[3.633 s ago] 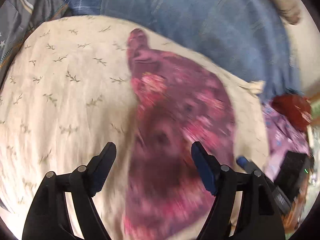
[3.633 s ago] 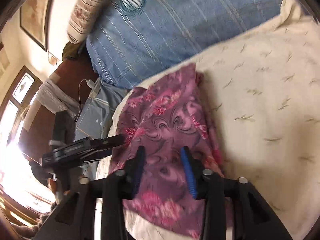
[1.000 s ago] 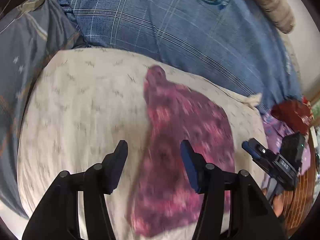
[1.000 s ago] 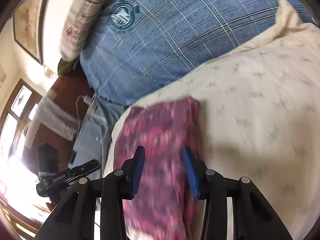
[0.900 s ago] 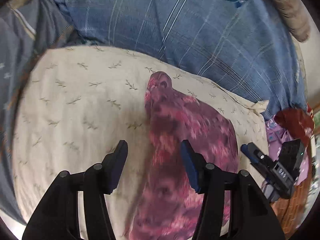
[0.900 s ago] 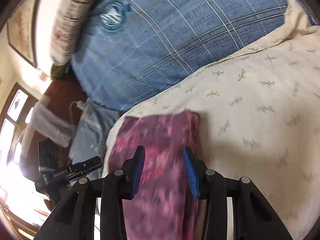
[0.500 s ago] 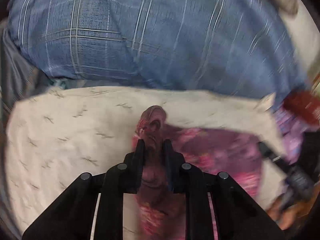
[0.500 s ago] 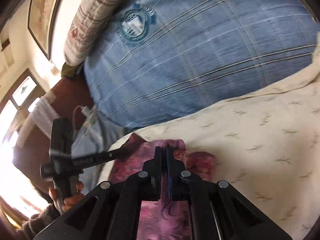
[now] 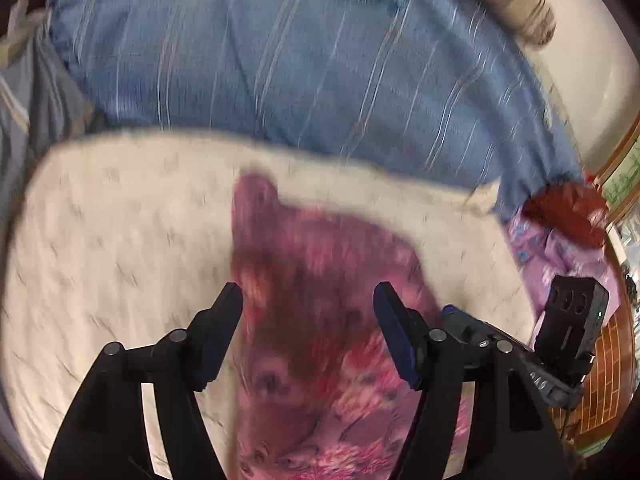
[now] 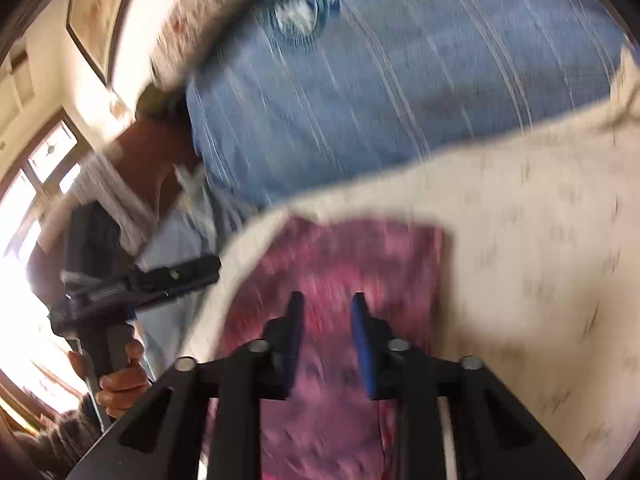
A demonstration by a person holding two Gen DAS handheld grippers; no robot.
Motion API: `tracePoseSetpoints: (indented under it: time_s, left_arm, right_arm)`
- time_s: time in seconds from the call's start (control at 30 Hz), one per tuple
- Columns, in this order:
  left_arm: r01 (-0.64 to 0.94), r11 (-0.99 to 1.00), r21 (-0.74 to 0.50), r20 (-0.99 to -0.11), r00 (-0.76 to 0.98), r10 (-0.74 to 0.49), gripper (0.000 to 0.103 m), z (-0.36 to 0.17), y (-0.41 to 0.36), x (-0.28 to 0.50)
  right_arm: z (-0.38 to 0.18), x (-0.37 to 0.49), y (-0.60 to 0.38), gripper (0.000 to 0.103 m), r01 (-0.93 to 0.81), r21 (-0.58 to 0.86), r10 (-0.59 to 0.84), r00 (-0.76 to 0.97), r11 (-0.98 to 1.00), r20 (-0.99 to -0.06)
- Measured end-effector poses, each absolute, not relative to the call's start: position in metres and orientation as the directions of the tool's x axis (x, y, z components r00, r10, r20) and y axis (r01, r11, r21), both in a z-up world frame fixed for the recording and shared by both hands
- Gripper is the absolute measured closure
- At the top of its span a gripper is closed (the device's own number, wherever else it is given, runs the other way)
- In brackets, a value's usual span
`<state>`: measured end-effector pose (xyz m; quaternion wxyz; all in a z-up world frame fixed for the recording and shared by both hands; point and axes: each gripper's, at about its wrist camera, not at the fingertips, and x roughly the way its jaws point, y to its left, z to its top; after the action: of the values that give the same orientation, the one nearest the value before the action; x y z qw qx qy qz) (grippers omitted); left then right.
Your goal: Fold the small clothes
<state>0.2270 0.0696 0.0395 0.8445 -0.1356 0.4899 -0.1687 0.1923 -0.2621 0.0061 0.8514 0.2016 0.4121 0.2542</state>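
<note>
A purple garment with pink flowers (image 9: 320, 280) lies flat on a cream leaf-print cushion (image 9: 120, 240). My left gripper (image 9: 308, 308) hovers over the garment's left half; its jaws are opening wide and no cloth is pinched between them. My right gripper (image 10: 328, 312) is above the same garment (image 10: 360, 256); its jaws are opening with a narrow gap, and the cloth lies below them, not gripped. Each gripper shows in the other's view: the right gripper (image 9: 450, 310) by the garment's right edge, the left gripper (image 10: 212, 266) held by a hand (image 10: 120, 384).
A big blue plaid pillow (image 9: 300, 72) lies behind the cushion, with a striped bolster (image 9: 508, 4) beyond it. A red cloth (image 9: 564, 216) and a lilac cloth (image 9: 552, 248) lie off the cushion's right end. A window (image 10: 36, 184) is at the left.
Half a second ago both grippers were shut on the garment's far edge. Both have since let go and drawn back, and the garment lies flat.
</note>
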Motion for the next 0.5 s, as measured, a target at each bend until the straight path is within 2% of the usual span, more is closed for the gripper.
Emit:
tracePoseSetpoints:
  time_s: [0.03,0.07,0.13,0.23,0.3,0.43,0.5]
  left_arm:
    - [0.115,0.93,-0.349,-0.841,0.399,-0.365,0.035,0.016,0.061,0.233]
    - [0.075,0.93,-0.36,-0.873,0.325,-0.365,0.032,-0.011,0.058,0.239]
    - [0.039,0.91,-0.413,-0.836,0.379,-0.396,0.031,-0.01,0.067,0.233]
    - [0.027,0.915,-0.402,-0.847,0.37,-0.383,0.033,0.004,0.066,0.221]
    - [0.045,0.938,-0.344,-0.858,0.391,-0.333,0.033,0.011,0.061,0.21]
    - [0.065,0.951,-0.301,-0.851,0.431,-0.299,0.033,0.025,0.055,0.175]
    - [0.067,0.956,-0.284,-0.852,0.44,-0.284,0.033,0.031,0.053,0.16]
  right_arm:
    - [-0.014,0.196,-0.257,0.079,-0.231,0.533,0.571,0.49,0.814,-0.659]
    - [-0.031,0.196,-0.258,0.079,-0.208,0.558,0.579,0.489,0.804,-0.652]
    - [-0.028,0.195,-0.264,0.08,-0.175,0.587,0.584,0.504,0.791,-0.636]
    - [-0.008,0.18,-0.268,0.074,-0.176,0.593,0.585,0.521,0.786,-0.621]
    - [0.002,0.164,-0.272,0.072,-0.185,0.558,0.562,0.522,0.809,-0.641]
    - [0.001,0.128,-0.28,0.052,-0.16,0.536,0.533,0.513,0.829,-0.673]
    - [-0.002,0.11,-0.286,0.052,-0.144,0.517,0.514,0.497,0.844,-0.7]
